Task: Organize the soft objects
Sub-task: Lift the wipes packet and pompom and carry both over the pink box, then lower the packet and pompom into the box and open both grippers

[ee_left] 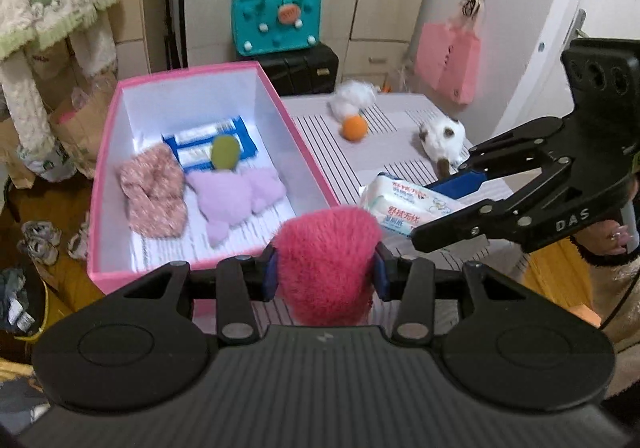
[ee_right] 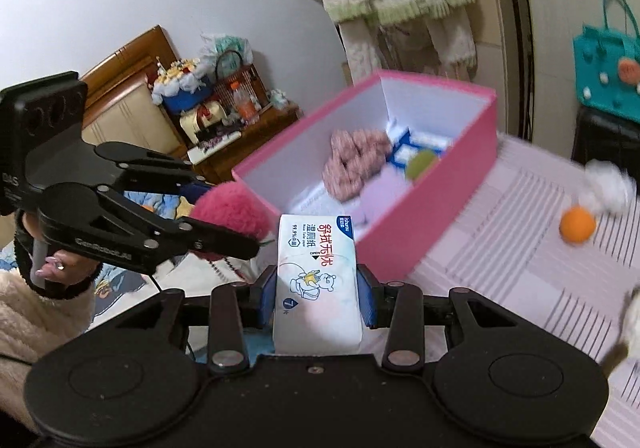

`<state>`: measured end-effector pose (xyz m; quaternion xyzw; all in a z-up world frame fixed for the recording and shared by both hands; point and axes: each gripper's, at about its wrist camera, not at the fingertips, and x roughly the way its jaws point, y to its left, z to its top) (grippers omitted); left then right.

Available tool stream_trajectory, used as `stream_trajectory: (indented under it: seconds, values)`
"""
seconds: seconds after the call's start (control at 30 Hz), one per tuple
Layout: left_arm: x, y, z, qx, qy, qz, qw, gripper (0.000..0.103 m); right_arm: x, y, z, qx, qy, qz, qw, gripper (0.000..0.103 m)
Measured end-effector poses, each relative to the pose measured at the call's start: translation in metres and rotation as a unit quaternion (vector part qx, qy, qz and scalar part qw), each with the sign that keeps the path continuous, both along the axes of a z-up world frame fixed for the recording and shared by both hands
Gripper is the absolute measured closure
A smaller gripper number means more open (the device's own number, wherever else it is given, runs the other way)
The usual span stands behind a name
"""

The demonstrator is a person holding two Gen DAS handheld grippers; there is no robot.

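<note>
My left gripper (ee_left: 325,276) is shut on a fluffy magenta plush (ee_left: 326,262), held just in front of the pink box (ee_left: 310,151). My right gripper (ee_right: 317,294) is shut on a white wet-wipes pack (ee_right: 316,280), held near the box's corner. The same pack (ee_left: 404,203) shows in the left wrist view, pinched by the right gripper (ee_left: 444,203); the plush (ee_right: 230,213) shows in the right wrist view, held in the left gripper (ee_right: 228,215). Inside the box lie a pink knitted piece (ee_left: 154,195), a lilac plush (ee_left: 236,195), a green ball (ee_left: 225,151) and a blue-white pack (ee_left: 208,139).
On the striped bed cover (ee_left: 400,119) lie an orange ball (ee_left: 354,127), a white fluffy toy (ee_left: 354,97) and a white-and-brown plush (ee_left: 444,139). A teal bag (ee_left: 276,21) stands on a black case behind. A person's hand (ee_right: 52,268) grips the left handle. Clothes hang at the left.
</note>
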<state>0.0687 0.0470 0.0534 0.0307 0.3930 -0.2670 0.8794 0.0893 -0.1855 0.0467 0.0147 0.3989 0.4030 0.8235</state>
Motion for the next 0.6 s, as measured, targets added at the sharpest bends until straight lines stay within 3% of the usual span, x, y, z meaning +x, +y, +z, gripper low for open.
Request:
stream_trajectory:
  seconds: [0.3, 0.5, 0.6]
  values:
    - [0.047, 0.017, 0.01, 0.013, -0.035, 0.029, 0.9989, 0.059, 0.042, 0.034, 0.029, -0.03, -0.073, -0.013, 0.997, 0.057]
    - [0.106, 0.019, -0.013, 0.072, -0.003, 0.027, 0.9971, 0.059, 0.095, 0.065, 0.023, -0.059, -0.049, -0.003, 0.997, 0.058]
    - [0.13, 0.018, -0.019, 0.104, -0.021, 0.03, 0.9939, 0.059, 0.129, 0.081, 0.015, -0.087, -0.05, -0.008, 0.995, 0.058]
